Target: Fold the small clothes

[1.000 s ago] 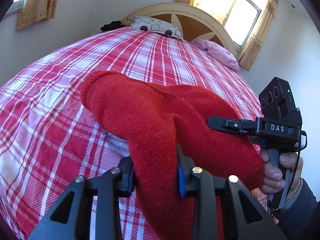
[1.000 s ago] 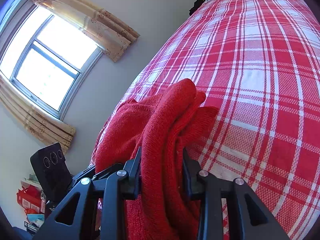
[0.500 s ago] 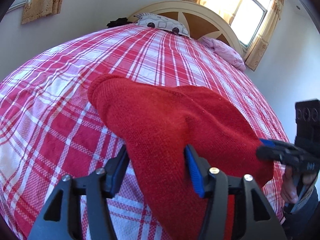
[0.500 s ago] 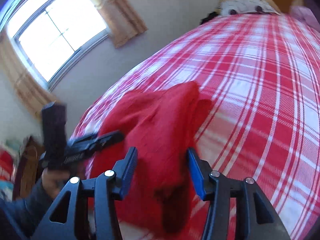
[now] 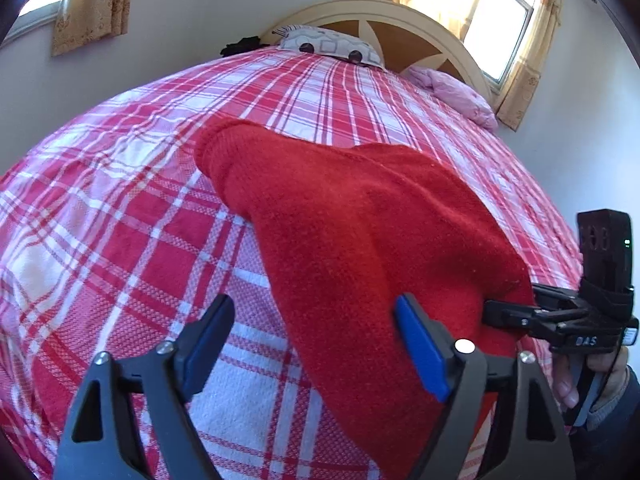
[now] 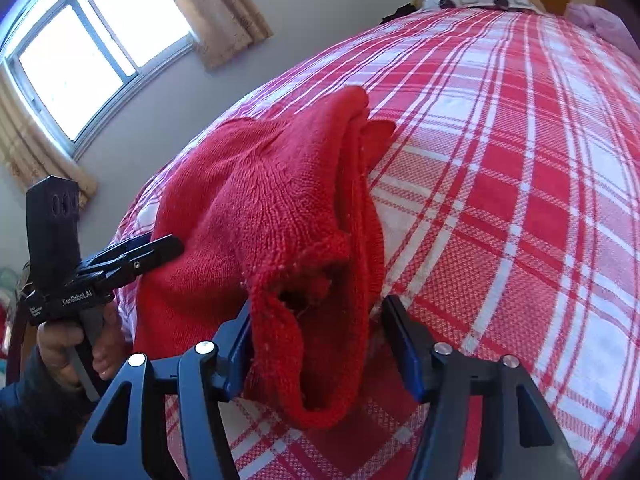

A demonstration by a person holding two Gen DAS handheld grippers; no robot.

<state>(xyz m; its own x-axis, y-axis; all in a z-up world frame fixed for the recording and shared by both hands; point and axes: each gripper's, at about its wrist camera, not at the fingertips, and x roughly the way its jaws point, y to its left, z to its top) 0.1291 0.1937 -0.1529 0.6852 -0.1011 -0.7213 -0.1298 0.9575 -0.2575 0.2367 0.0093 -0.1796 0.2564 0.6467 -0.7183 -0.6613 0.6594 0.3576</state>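
A small red knitted sweater [image 5: 360, 232] lies bunched on the red and white plaid bedcover [image 5: 132, 240]. My left gripper [image 5: 316, 344] straddles its near end; the jaws are opening, and the left pad stands off the knit. In the right wrist view the sweater [image 6: 272, 208] shows a folded edge and an opening at its near end. My right gripper [image 6: 320, 344] has that end between its opening jaws, with a gap at the right pad. Each gripper shows in the other's view: the right gripper [image 5: 504, 312] at the sweater's right edge, the left gripper [image 6: 168, 246] at its left.
The plaid bedcover [image 6: 520, 200] stretches back to a patterned pillow [image 5: 328, 44], a pink cloth [image 5: 452, 92] and a curved headboard [image 5: 400, 16]. Curtained windows [image 6: 92, 52] are on the walls. A person's hand [image 6: 68, 344] holds the left gripper's handle.
Both grippers were shut on the sweater and have let go, their jaws spreading wide. The sweater has sunk onto the bed. The right view has rolled and swung toward the headboard.
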